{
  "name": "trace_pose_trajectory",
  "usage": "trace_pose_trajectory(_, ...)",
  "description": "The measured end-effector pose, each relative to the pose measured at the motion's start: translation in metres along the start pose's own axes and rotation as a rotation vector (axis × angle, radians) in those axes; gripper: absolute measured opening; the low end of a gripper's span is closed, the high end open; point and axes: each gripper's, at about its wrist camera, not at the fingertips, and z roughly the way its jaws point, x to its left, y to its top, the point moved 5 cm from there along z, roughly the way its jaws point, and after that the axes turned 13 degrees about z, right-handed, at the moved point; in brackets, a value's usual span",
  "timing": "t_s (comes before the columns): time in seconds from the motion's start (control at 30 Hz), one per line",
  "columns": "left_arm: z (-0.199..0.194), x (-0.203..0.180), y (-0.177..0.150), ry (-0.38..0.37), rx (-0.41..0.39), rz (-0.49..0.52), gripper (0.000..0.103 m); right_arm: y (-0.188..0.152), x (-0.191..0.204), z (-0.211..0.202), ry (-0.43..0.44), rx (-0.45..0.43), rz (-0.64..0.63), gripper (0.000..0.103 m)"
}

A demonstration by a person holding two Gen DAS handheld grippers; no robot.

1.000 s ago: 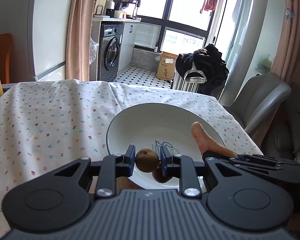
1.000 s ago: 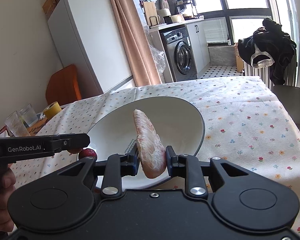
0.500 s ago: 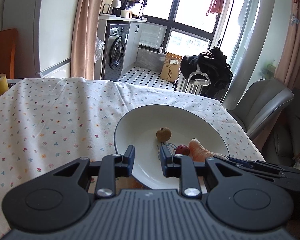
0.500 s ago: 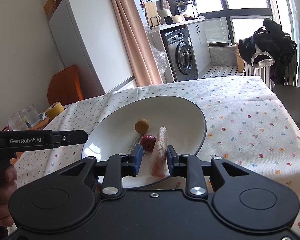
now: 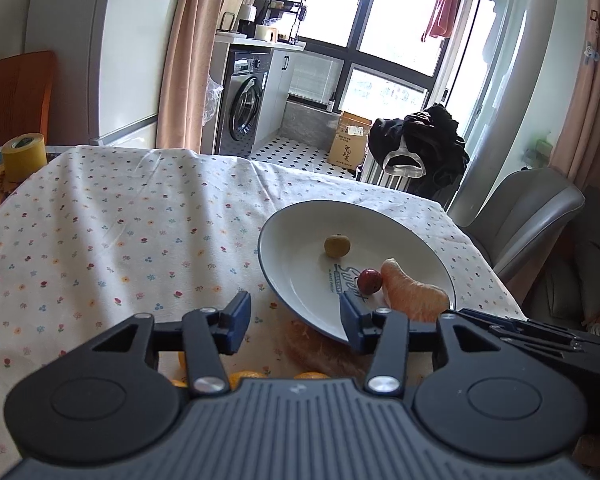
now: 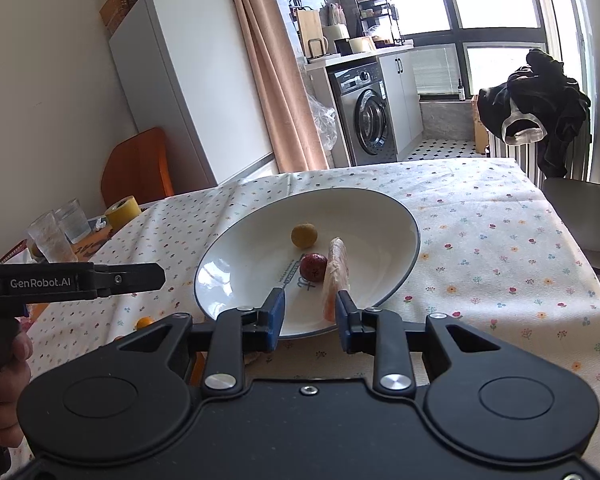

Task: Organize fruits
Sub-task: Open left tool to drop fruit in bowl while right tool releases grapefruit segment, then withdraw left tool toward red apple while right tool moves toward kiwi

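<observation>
The right claw (image 6: 310, 318) stands with its jaws spread and empty, low over the near rim of the white plate (image 6: 400, 216); the left claw (image 5: 294, 322), likewise spread and holding nothing, hangs just to the left of that rim above the flowered tablecloth (image 5: 120, 216). Ahead of the right claw we see three fruits on the plate: a pomelo segment (image 6: 336, 272) standing on its edge just beyond the right jaw, a red jujube (image 6: 313, 267) touching its left side, and a brownish round fruit (image 6: 304, 235) a little farther on. Below and short of the left claw lie more pieces off the plate, a pale orange segment (image 5: 320, 346) partly tucked under the rim and small orange fruits (image 5: 244, 376) half hidden by the claw body. We judge three risks. The segment on edge may topple if the right jaw brushes it while drawing back. The round fruits may roll across the smooth plate if it is nudged. A claw reaching under the rim for the tucked segment may lift or shove the plate and spill what is already placed.
</observation>
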Motion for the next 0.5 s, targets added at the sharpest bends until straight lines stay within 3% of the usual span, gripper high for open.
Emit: trace_pose_trajectory(0.5,-0.047,0.009,-0.024,0.025,-0.032,-0.028,0.068,-0.015,0.023,-0.034,0.028,-0.003,-0.046,0.032)
